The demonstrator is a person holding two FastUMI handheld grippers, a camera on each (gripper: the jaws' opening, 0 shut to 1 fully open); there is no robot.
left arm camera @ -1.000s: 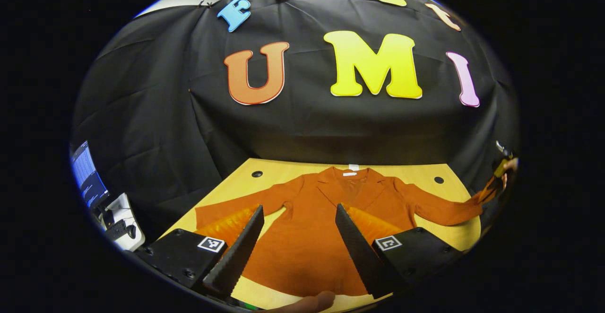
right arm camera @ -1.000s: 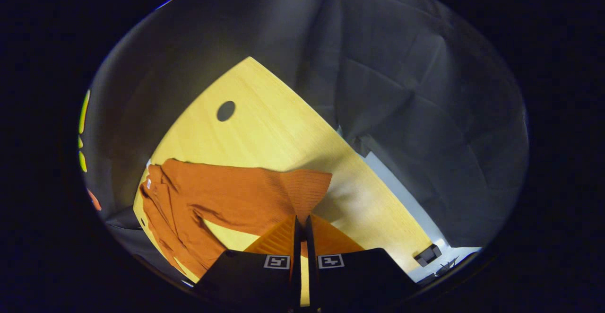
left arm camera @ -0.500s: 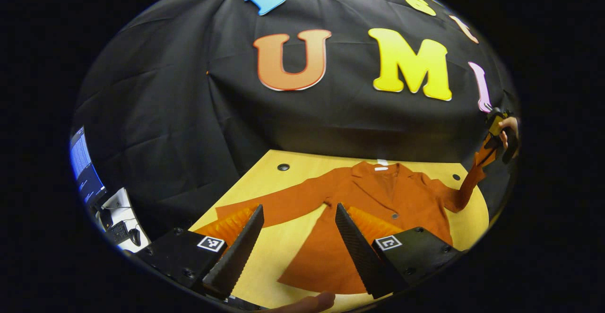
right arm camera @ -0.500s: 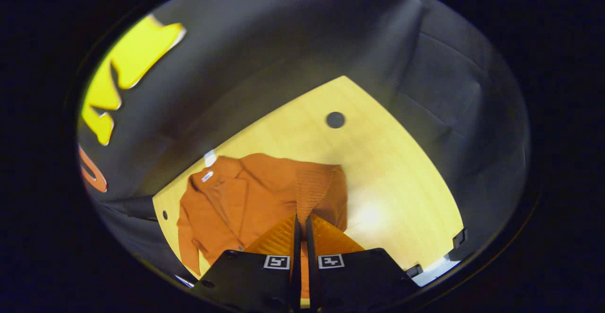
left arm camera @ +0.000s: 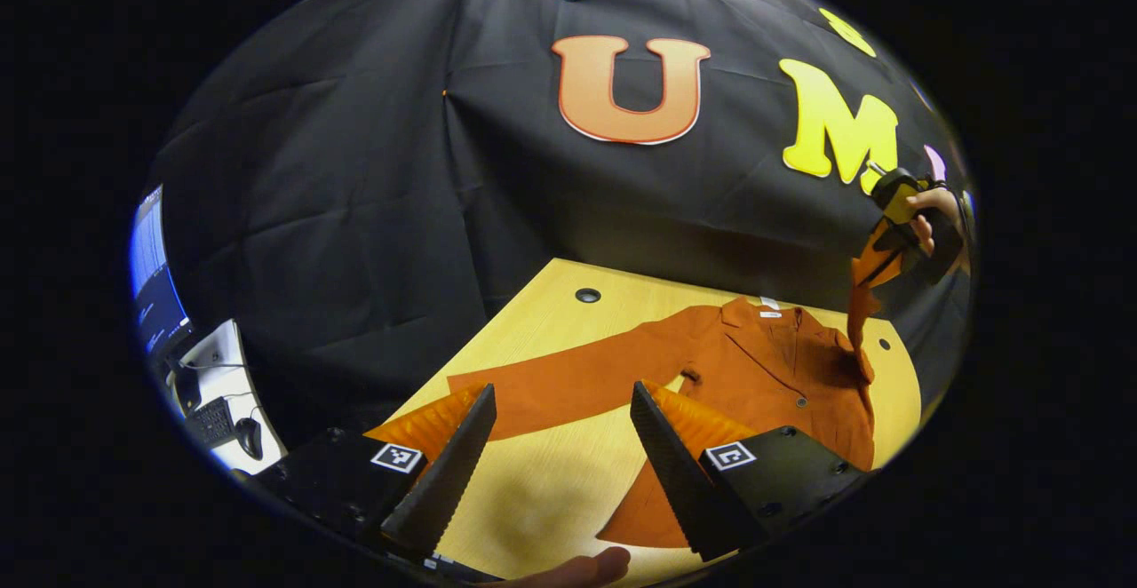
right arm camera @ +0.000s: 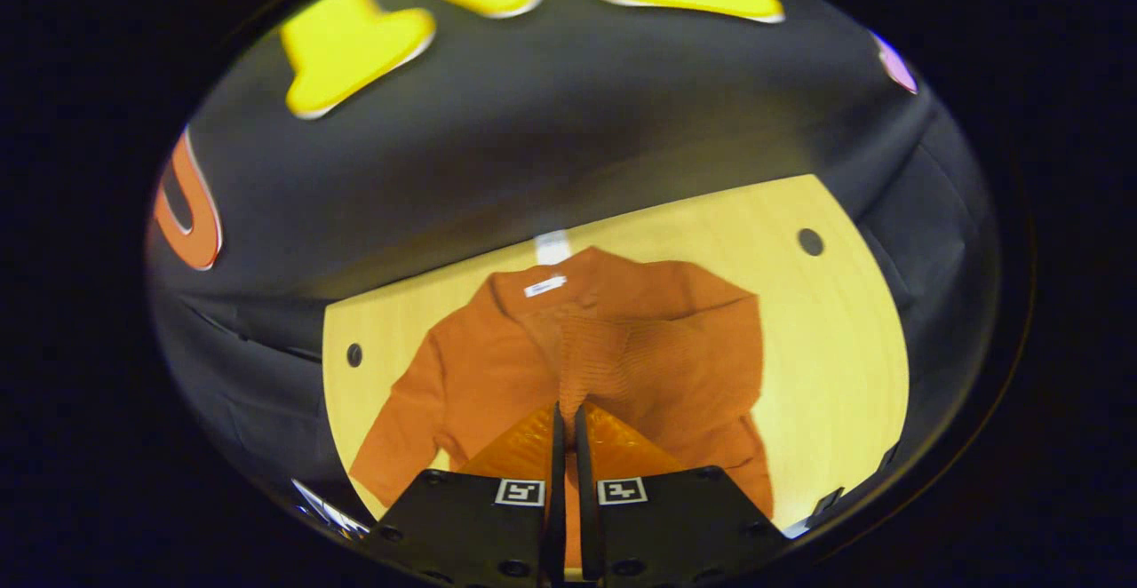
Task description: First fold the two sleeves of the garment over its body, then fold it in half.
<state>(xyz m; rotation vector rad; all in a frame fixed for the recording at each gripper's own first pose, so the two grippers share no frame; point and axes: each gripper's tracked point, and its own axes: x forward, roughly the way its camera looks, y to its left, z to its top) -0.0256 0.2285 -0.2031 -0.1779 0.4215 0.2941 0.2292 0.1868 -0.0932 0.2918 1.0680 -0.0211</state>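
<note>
The right gripper (right arm camera: 565,419) was clamped on a sleeve (right arm camera: 593,359), held up over the jacket (right arm camera: 497,366). The jacket lay on the table (right arm camera: 844,348), collar at the far edge, other sleeve spread flat.

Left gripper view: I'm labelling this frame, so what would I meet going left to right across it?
Lit monitor → dark keyboard → left gripper → round hole in the wooden table → rust-orange jacket's white collar label → lifted sleeve → right gripper in a hand.
</note>
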